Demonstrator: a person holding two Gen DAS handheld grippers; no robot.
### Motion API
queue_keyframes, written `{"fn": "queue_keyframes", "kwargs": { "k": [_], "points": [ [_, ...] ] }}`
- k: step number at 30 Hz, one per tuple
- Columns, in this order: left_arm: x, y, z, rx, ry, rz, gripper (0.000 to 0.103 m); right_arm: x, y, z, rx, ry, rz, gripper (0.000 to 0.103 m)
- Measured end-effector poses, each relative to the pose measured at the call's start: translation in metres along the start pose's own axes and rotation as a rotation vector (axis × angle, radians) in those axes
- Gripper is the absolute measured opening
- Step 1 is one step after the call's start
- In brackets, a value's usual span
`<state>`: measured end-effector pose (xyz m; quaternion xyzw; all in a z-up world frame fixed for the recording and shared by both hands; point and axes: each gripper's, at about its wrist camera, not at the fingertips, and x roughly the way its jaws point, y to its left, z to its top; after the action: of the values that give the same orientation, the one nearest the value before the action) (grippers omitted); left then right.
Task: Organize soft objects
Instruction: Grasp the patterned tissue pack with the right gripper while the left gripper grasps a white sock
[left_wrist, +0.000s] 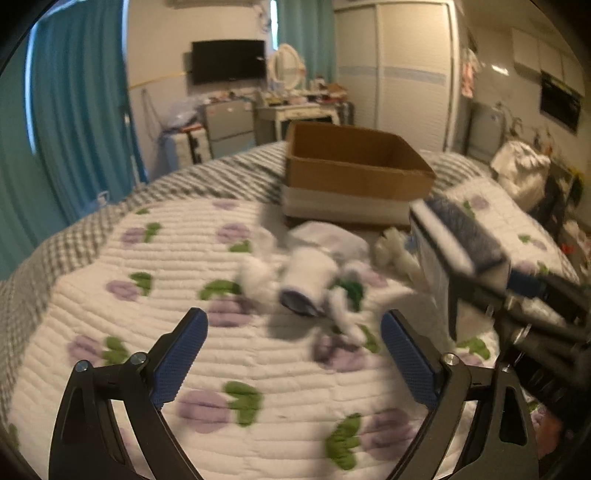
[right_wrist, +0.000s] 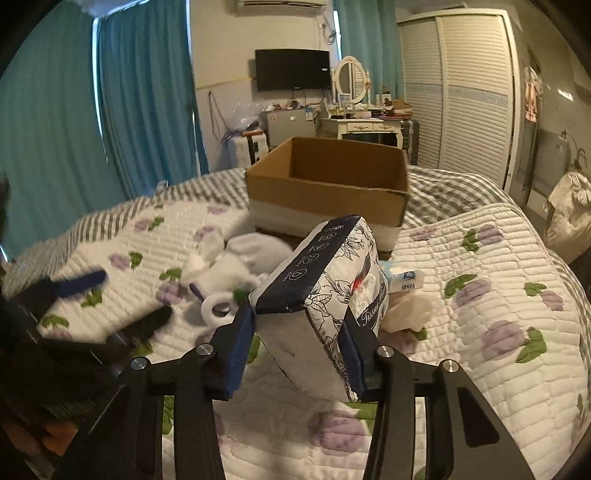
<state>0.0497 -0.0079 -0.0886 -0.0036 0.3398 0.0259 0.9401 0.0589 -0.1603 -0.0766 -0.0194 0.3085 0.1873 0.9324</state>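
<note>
Your right gripper (right_wrist: 297, 356) is clamped on a tissue pack (right_wrist: 325, 295), lifted clear of the floral quilt (right_wrist: 480, 295), in front of the open cardboard box (right_wrist: 325, 184). Your left gripper (left_wrist: 295, 354) is spread wide and holds nothing, hovering above the quilt just short of a blurred heap of white soft items (left_wrist: 306, 273). A small Vinda tissue packet (right_wrist: 404, 280) lies beside the held pack.

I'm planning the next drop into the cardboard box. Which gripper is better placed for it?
Right. The right gripper is shut on the tissue pack, lifted and facing the cardboard box. The left gripper is open and empty, over the white soft toy.
</note>
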Motion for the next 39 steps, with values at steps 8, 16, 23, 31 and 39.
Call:
{"fn": "queue_keyframes", "kwargs": {
  "k": [8,16,23,31,39],
  "points": [
    [0.051,-0.017,-0.008,-0.012,0.108,0.0,0.062,0.006,-0.023,0.0,0.06,0.013,0.024,0.043],
    [0.066,-0.025,-0.005,0.008,0.113,-0.072,0.024,0.007,-0.027,0.002,0.085,0.026,0.051,0.043],
    [0.05,-0.023,-0.003,0.009,0.076,-0.111,0.007,0.001,-0.025,0.001,0.078,0.016,0.056,0.043],
    [-0.003,-0.02,0.016,-0.016,-0.022,-0.146,0.007,-0.039,-0.007,0.014,0.024,-0.061,0.061,0.043],
    [-0.053,-0.025,0.052,0.035,-0.151,-0.161,0.007,-0.083,0.001,0.048,-0.043,-0.17,0.046,0.043]
  ]
}}
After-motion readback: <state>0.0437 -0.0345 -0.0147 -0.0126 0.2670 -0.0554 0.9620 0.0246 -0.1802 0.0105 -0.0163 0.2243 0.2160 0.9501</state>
